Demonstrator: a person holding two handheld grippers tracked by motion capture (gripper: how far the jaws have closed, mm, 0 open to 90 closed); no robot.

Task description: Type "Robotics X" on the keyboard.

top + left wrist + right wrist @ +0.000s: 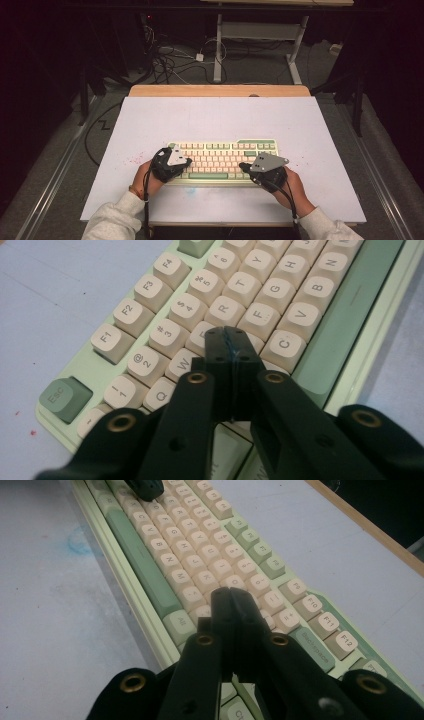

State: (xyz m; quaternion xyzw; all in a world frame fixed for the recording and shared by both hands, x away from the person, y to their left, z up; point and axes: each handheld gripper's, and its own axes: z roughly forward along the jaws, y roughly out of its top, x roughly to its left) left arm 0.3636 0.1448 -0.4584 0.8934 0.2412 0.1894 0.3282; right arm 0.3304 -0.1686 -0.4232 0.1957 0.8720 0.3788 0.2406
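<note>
White tabletop (150, 125), keyboard (225, 150) directly beneath both closed claws (231, 335) (231, 596).

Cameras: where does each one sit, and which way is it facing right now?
High view: above the person's side, facing forward and down on the keyboard; forearms, both grippers.
Left gripper view: on the left gripper, jaws shut over the letter keys.
Right gripper view: on the right gripper, jaws shut, looking along the rows.
All share the keyboard.
</note>
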